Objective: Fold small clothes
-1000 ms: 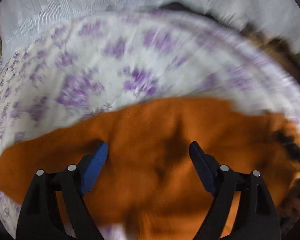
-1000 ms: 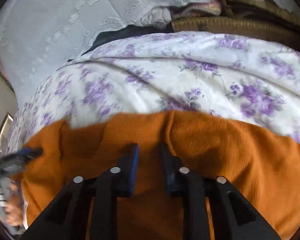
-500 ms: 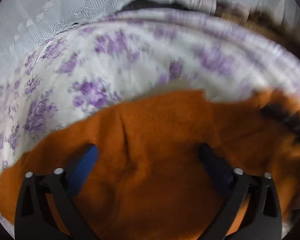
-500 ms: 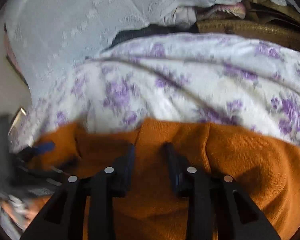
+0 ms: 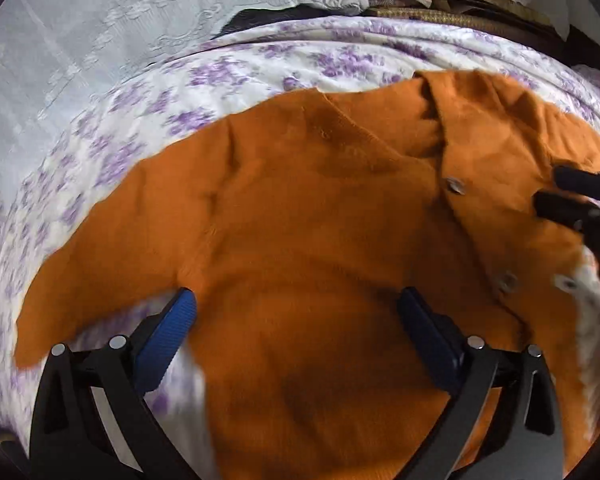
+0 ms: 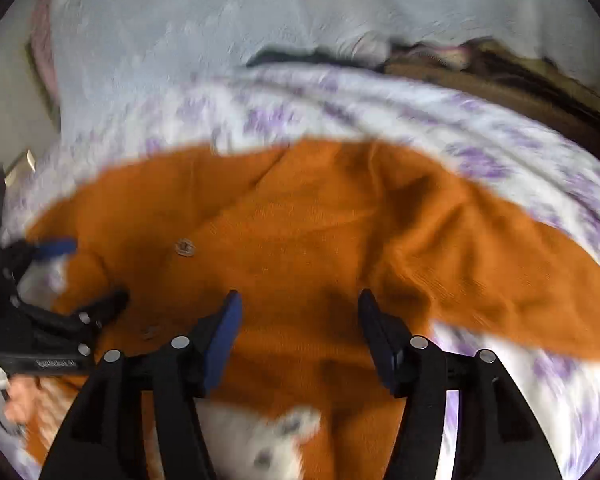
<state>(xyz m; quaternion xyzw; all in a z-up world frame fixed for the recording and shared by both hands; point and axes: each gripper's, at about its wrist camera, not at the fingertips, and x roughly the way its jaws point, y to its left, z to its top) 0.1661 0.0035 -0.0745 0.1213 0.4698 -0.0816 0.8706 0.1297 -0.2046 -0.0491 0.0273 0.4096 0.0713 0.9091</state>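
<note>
Cardigan (image 5: 320,208), orange, lies on floral sheet (image 5: 112,148); left gripper (image 5: 296,312) jaws spread wide, right gripper (image 6: 300,312) jaws opening, neither gripping.

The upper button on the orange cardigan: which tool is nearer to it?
Right. The right tool hovers just beside the upper button; the left tool is lower on the cardigan, farther away.

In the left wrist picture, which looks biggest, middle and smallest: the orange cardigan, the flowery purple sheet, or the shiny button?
1. Orange cardigan: fills most of the picture.
2. Flowery purple sheet: less shows, since the cardigan covers part of it. It is likely bigger in real life.
3. Shiny button: tiny.
</note>
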